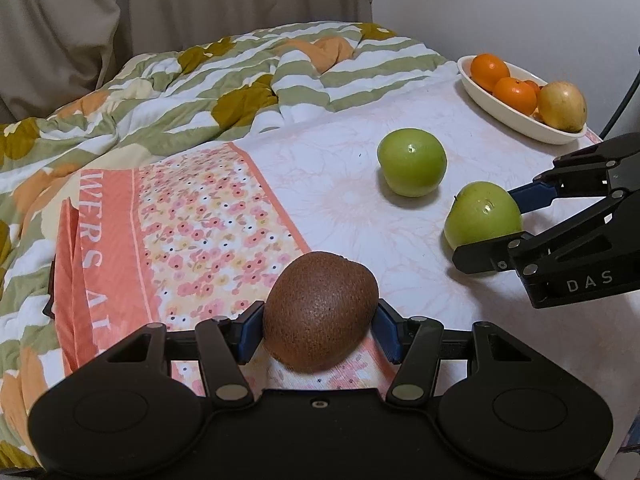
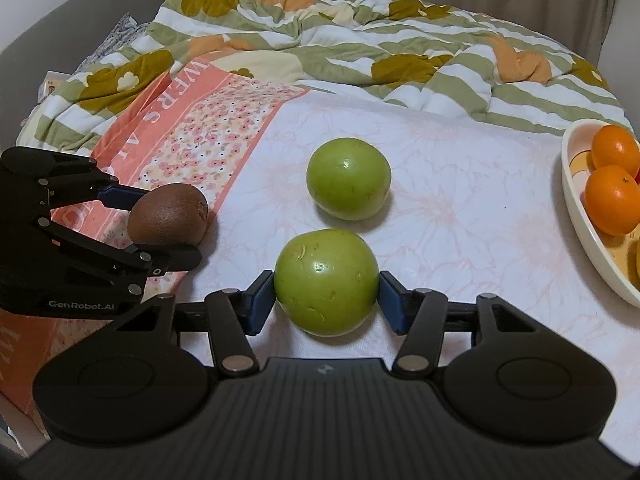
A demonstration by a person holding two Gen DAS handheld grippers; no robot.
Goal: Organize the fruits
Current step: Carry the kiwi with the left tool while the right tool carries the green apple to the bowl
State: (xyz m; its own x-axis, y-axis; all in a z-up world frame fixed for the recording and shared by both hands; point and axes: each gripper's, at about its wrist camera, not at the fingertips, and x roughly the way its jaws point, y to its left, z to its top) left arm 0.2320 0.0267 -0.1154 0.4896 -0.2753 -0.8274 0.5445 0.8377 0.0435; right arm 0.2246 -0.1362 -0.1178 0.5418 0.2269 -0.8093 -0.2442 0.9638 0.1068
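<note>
My left gripper is shut on a brown kiwi, low over the bed sheet; it also shows in the right wrist view. My right gripper is shut on a green apple, which also shows in the left wrist view. A second green apple lies free on the sheet just beyond it, also in the left wrist view. A white oval dish at the far right holds oranges and a yellow fruit.
A rumpled green, white and orange quilt covers the back of the bed. A folded pink floral cloth lies at the left. A beige curtain and a wall stand behind. The dish sits near the bed's right edge.
</note>
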